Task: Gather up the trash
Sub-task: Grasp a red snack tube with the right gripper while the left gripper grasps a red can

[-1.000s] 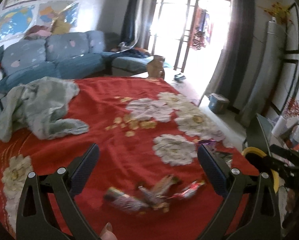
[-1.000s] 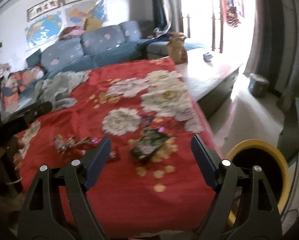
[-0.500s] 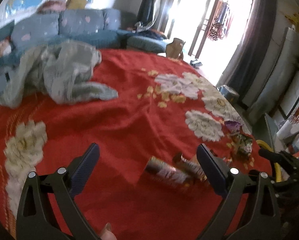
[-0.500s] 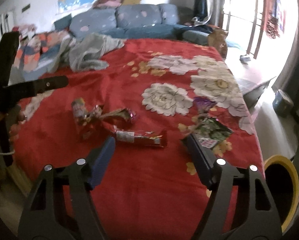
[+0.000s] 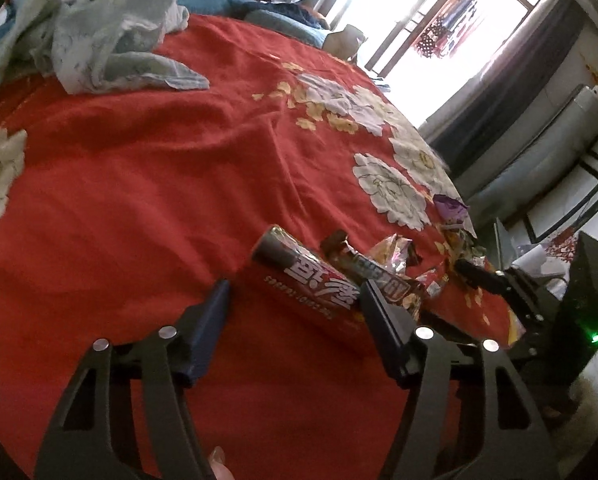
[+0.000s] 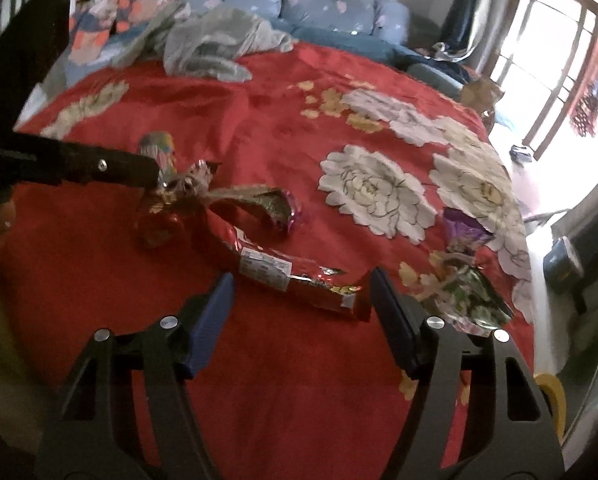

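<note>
On the red bedspread [image 5: 147,200], the left gripper [image 5: 295,300] has just been narrowing around the red snack wrapper [image 5: 311,284], its fingers [image 5: 215,312] either side, apparently not yet pressing. The right gripper [image 6: 301,292], likewise just closing, brackets the near end of a flat red wrapper [image 6: 291,276] beside the crumpled foil [image 6: 259,204]. Both look light, crinkly and slippery, so pinching across the middle seems safest.
</note>
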`<state>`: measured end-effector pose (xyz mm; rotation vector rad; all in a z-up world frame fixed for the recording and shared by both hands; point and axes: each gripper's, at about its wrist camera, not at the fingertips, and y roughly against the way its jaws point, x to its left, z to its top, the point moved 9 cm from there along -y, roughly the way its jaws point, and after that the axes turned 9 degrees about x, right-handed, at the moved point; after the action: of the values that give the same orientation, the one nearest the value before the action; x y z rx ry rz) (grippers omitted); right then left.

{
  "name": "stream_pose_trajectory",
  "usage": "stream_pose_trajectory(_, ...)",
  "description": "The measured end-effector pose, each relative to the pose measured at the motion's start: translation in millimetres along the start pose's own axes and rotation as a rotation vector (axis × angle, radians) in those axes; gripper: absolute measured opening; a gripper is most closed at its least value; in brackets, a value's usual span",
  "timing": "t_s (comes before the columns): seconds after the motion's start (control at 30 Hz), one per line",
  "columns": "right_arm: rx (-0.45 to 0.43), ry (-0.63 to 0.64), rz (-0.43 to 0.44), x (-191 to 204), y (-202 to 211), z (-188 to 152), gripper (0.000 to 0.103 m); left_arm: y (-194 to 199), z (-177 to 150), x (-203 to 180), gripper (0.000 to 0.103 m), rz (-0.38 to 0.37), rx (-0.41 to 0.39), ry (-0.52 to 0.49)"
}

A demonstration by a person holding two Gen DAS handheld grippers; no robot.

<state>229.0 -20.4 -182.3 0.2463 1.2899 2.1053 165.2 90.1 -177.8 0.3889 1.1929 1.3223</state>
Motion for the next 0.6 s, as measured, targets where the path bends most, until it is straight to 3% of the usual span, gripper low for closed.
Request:
stream_pose_trajectory(0.13, 0.018, 0.006, 0.027, 4, -14, -1, 0.051, -7, 4, -1, 0.064, -0.005, -0.002, 0.009)
stream_pose_trajectory(0.3, 0.0, 0.0, 0.084, 12, -17, 1, 0.022, -14, 10, 0, 0.064, -0.003, -0.007, 0.032)
stream_pose_trajectory(0.4, -0.014, 0.01, 0.09, 17, -14, 1, 0.013, -15, 12, 1, 0.064, -0.002, -0.012, 0.038)
stream_pose_trajectory(0.6, -0.021, -0.017, 0.109, 18, -5, -4, 0.006, -15, 16, 5, 0.055, -0.006, -0.018, 0.044)
